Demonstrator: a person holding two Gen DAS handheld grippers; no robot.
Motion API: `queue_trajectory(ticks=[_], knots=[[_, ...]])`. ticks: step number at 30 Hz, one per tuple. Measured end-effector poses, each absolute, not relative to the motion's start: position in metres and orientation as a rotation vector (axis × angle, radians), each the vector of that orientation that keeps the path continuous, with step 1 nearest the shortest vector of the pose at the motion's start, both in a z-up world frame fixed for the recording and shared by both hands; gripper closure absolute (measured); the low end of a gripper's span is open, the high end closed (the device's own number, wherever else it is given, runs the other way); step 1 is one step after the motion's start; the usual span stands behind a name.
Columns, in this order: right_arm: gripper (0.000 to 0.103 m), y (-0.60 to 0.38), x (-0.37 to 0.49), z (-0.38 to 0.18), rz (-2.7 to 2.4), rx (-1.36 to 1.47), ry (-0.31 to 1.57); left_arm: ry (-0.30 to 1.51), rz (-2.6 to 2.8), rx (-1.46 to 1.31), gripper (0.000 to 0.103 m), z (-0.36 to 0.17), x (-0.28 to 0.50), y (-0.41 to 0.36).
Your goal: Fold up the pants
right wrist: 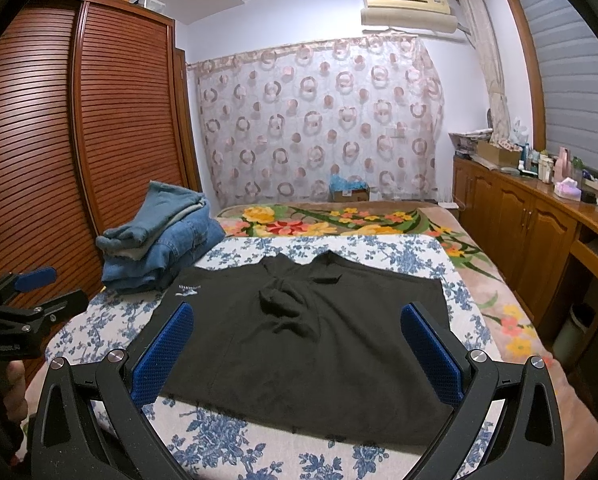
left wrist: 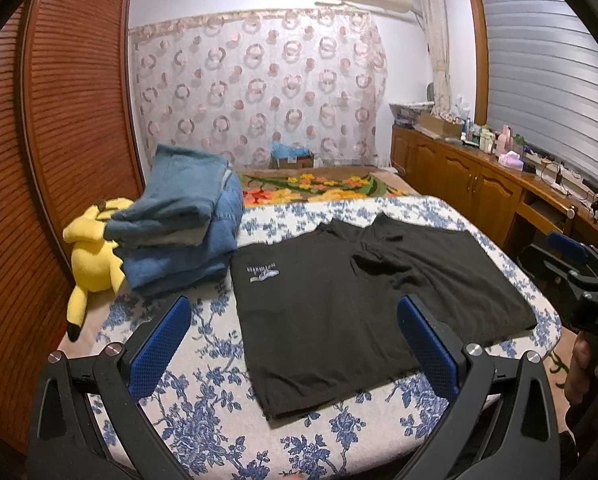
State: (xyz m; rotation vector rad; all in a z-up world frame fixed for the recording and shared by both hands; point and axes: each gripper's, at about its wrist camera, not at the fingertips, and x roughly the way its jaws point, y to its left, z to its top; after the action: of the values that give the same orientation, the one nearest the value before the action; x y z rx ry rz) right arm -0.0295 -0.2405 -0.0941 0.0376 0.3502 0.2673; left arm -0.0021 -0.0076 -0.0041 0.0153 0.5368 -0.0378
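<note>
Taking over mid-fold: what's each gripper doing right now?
Left gripper: open, holding nothing, above the black pants.
Right gripper: open, holding nothing, above the same pants.

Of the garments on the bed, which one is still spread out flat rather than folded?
The black pants, lying open between both claws. The blue denim pieces beside them are already folded and stacked.

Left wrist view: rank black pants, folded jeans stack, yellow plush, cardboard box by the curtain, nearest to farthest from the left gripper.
From the left gripper, open over the bed:
1. Black pants: directly between and ahead of its fingers.
2. Folded jeans stack: ahead, left.
3. Yellow plush: far left bed edge, beside the jeans; close to call against them.
4. Cardboard box: far end, by the curtain.
</note>
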Motion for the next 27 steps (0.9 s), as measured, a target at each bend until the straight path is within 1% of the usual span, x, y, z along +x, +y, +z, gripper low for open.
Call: queue_trajectory(ticks=[15, 27], knots=[[0.000, -0.243, -0.007, -0.107, 0.255, 0.020, 0.475, 0.679, -0.067, 0.006, 0.000, -0.049, 0.021, 0.006], [0.000, -0.244, -0.003, -0.103, 0.220, 0.006, 0.536, 0.773, -0.108, -0.016, 0.000, -0.083, 0.033, 0.026]])
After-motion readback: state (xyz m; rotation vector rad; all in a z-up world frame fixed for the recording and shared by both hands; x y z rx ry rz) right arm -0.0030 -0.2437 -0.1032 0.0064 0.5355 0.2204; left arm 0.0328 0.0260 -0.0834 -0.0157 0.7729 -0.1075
